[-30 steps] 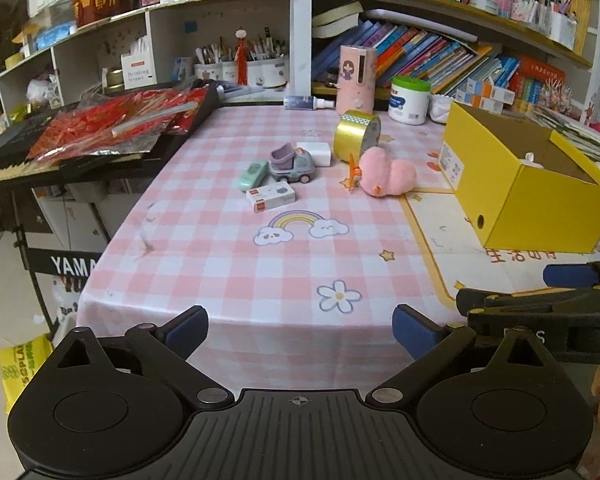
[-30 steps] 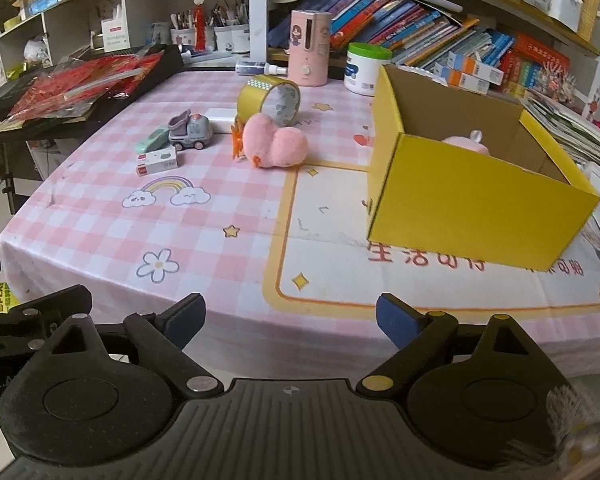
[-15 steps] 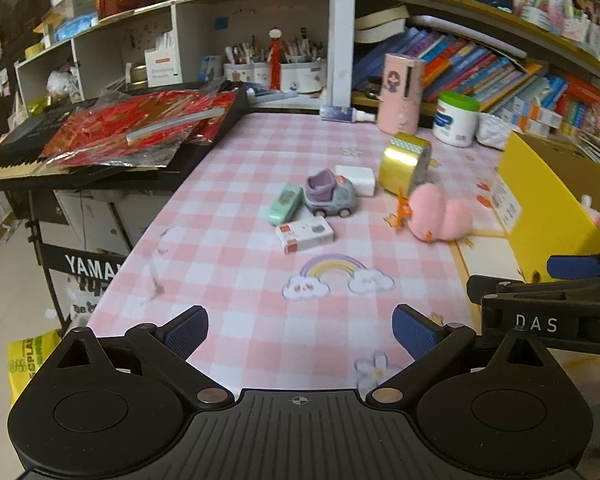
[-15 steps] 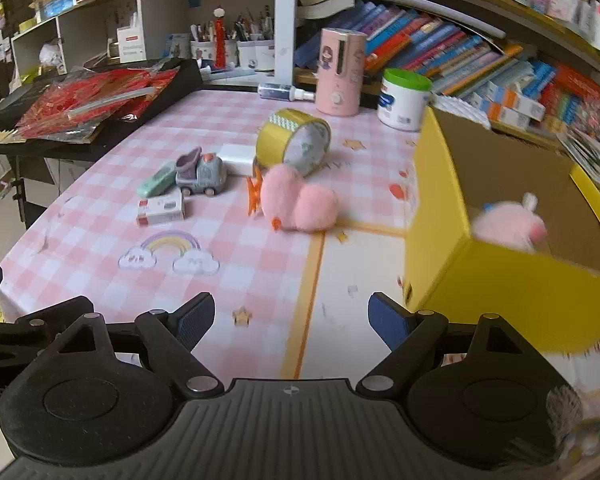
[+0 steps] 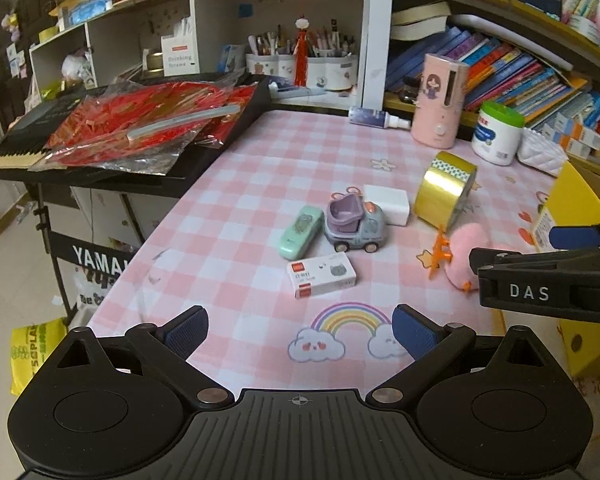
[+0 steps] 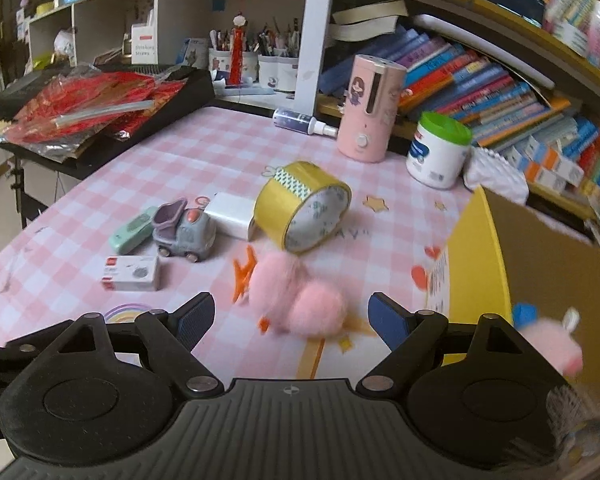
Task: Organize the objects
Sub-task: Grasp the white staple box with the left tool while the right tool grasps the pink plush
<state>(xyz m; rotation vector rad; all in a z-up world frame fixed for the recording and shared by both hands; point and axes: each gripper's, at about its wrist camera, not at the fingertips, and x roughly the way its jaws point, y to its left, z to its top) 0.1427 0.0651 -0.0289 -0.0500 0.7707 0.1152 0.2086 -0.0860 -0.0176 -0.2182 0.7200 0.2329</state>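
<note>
yellow box (image 6: 476,264): stands to the right of the right tongs, open on top; one pink plush toy (image 6: 552,344) already lies inside, so part of the sorting looks done.
pink fluffy toy (image 6: 296,300): lies on the checked tablecloth (image 6: 204,152) just ahead of the right tongs (image 6: 290,314), roughly between the lines of its two jaws, not touched by either pad.
right tongs: spread wide, nothing pinched; the jaws have just been closing a little with nothing between them.
left tongs (image 5: 300,326): spread, holding nothing, over the rainbow print at the near edge.
still out, ahead of the left tongs: small white and red box (image 5: 321,275) nearest, then the mint green case (image 5: 302,232), the toy truck (image 5: 354,224) and the white block (image 5: 386,202) behind it.
gold tape roll (image 6: 302,210): lies tilted on its side beyond the fluffy toy, touching the white block.
progress: early, by my reading; one item boxed, six still on the cloth.
likely step in hand: right tongs lining up on the fluffy toy.
</note>
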